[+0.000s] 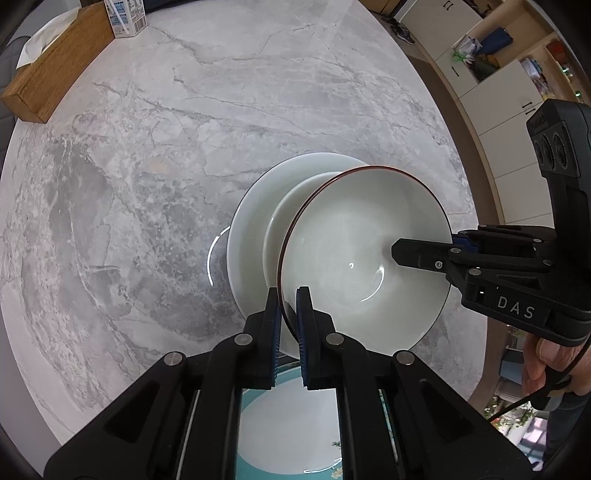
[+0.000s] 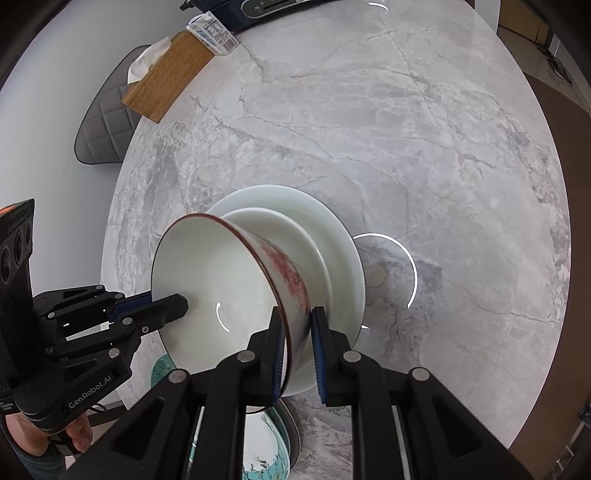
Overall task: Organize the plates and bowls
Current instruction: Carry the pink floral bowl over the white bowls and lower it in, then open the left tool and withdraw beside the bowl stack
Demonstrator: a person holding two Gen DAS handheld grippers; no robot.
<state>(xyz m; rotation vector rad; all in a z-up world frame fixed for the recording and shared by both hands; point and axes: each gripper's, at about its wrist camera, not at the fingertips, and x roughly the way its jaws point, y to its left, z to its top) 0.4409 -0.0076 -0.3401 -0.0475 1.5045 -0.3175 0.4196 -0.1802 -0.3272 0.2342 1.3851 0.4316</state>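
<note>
A white bowl with a dark red rim (image 1: 369, 251) (image 2: 218, 280) is held in the air above a stack of two white plates (image 1: 255, 221) (image 2: 332, 236) on the marble table. My left gripper (image 1: 288, 325) is shut on the bowl's rim nearest it; it also shows in the right wrist view (image 2: 177, 301). My right gripper (image 2: 299, 354) is shut on the opposite rim, one finger inside and one on the red-patterned outside; it also shows in the left wrist view (image 1: 402, 253). A teal-rimmed plate (image 1: 291, 421) (image 2: 266, 446) lies below the grippers.
A wooden tissue box (image 1: 55, 66) (image 2: 166, 74) and a milk carton (image 1: 123, 14) (image 2: 214, 31) stand at the table's far edge. A grey chair (image 2: 107, 118) is beyond the table. Shelves (image 1: 509, 66) stand to the right.
</note>
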